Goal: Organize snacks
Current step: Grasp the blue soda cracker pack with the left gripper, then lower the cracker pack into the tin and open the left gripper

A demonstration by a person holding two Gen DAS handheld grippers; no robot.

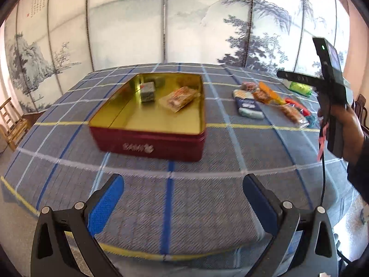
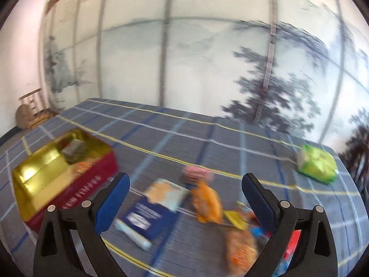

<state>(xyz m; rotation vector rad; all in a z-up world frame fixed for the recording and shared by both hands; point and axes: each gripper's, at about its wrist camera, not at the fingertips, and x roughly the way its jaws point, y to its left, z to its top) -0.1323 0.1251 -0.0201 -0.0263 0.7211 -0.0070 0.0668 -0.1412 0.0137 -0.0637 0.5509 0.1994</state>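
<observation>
Right claw [image 2: 185,198]: jaws spread wide, nothing held, poised over the loose snacks near the worktop's right edge. Nearest below: orange packet [image 2: 207,202], navy-and-white packet [image 2: 151,210], further blurred wrappers. Green bag [image 2: 317,162] apart, toward the far right corner. Left claw [image 1: 183,202]: wide open, empty, at the near edge of the checked worktop [image 1: 207,196]. Red tin [image 1: 150,120], gold-lined, left of centre, two or three snacks inside. Advice: take one packet only, pinching it across its middle.
</observation>
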